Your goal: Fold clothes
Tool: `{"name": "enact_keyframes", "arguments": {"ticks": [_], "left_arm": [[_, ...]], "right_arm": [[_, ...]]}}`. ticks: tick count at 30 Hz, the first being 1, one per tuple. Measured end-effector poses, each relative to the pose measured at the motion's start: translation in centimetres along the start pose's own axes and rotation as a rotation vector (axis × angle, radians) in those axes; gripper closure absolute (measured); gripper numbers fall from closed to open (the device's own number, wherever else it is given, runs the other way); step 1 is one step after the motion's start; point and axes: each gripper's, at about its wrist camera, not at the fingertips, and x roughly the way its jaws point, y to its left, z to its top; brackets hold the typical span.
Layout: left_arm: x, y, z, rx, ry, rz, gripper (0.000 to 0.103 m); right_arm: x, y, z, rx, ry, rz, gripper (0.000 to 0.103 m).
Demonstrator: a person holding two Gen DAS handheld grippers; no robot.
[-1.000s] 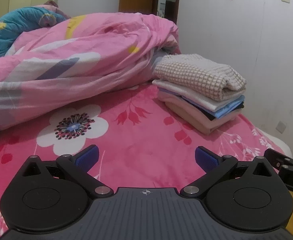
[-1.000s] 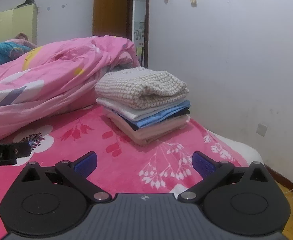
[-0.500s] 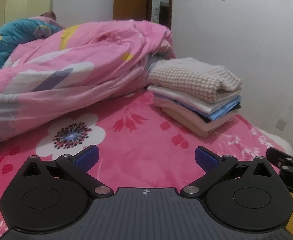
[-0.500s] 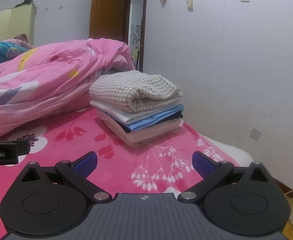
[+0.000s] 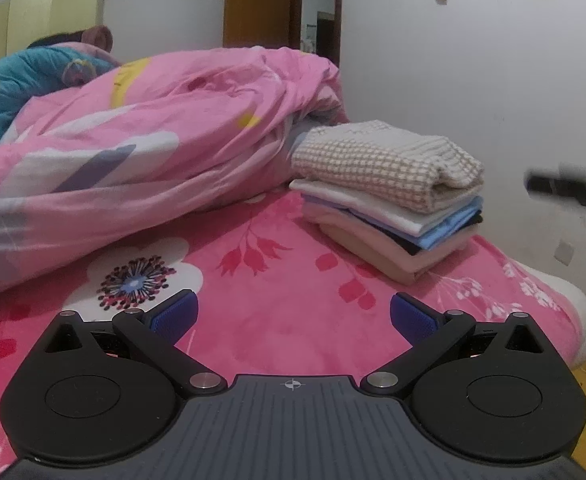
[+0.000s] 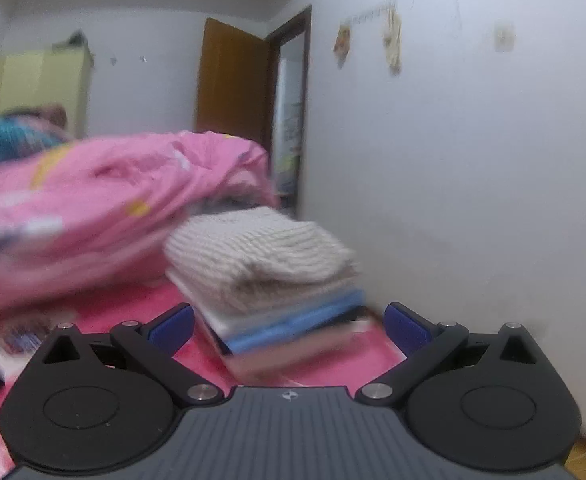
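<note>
Both claws, left [image 5: 294, 317] and right [image 6: 289, 322], gape wide and carry nothing. Folded stack [image 5: 389, 196] sits on pink bedsheet [image 5: 277, 300], just right of rumpled quilt [image 5: 141, 152]. Right view blurred.

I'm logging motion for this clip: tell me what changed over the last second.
The right tongs swung up and toward the stack of folded clothes, which now fills more of their blurred view; in the left view they show as a dark blur higher at the right edge. Nothing was grasped or released. The left tongs barely shifted; both stayed open, and the stack and pink quilt lay unchanged.
</note>
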Motion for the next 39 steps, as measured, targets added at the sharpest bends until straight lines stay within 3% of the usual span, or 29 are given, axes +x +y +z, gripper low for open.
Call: {"name": "enact_keyframes", "arguments": {"ticks": [3, 7, 12, 16, 19, 22, 24, 26, 29, 33, 35, 37, 39], "left_arm": [[1.3, 0.3, 0.0, -0.017, -0.017, -0.003, 0.0], [3.4, 0.3, 0.1, 0.001, -0.008, 0.012, 0.0], [5.3, -0.4, 0.1, 0.033, -0.003, 0.001, 0.0], [6.5, -1.6, 0.3, 0.085, 0.008, -0.022, 0.0], [6.8, -2.1, 0.1, 0.097, 0.011, -0.04, 0.0], [6.8, -2.0, 0.0, 0.092, 0.009, -0.041, 0.0], [6.7, -1.8, 0.0, 0.085, 0.009, -0.037, 0.0], [6.6, -1.6, -0.1, 0.078, 0.004, -0.031, 0.0], [6.7, -1.3, -0.2, 0.069, 0.008, -0.023, 0.0], [6.8, -1.3, -0.3, 0.067, 0.018, -0.025, 0.0], [6.8, -1.3, -0.4, 0.072, 0.02, -0.023, 0.0], [6.7, -1.2, -0.5, 0.076, 0.022, -0.022, 0.0], [6.5, -1.1, -0.6, 0.078, 0.023, -0.025, 0.0]], "right_arm": [[6.3, -4.1, 2.3, 0.272, 0.054, 0.181, 0.0], [15.6, -8.1, 4.3, 0.55, 0.12, 0.297, 0.01], [24.1, -10.4, 4.4, 0.736, 0.199, 0.266, 0.024], [27.0, -10.9, 3.3, 0.798, 0.246, 0.222, 0.025], [28.2, -11.4, 2.6, 0.855, 0.259, 0.247, 0.027], [28.3, -11.6, 2.3, 0.891, 0.239, 0.292, 0.029], [28.7, -11.9, 1.9, 0.914, 0.234, 0.295, 0.041], [27.9, -12.6, 1.8, 0.93, 0.195, 0.318, 0.071], [26.3, -12.4, 3.5, 0.845, 0.107, 0.335, 0.09], [23.4, -9.9, 7.5, 0.598, -0.037, 0.35, 0.093], [22.8, -8.5, 7.9, 0.464, -0.075, 0.303, 0.093], [24.0, -8.4, 6.9, 0.393, -0.04, 0.2, 0.093], [26.1, -10.5, 4.9, 0.5, 0.055, 0.157, 0.093]]}}
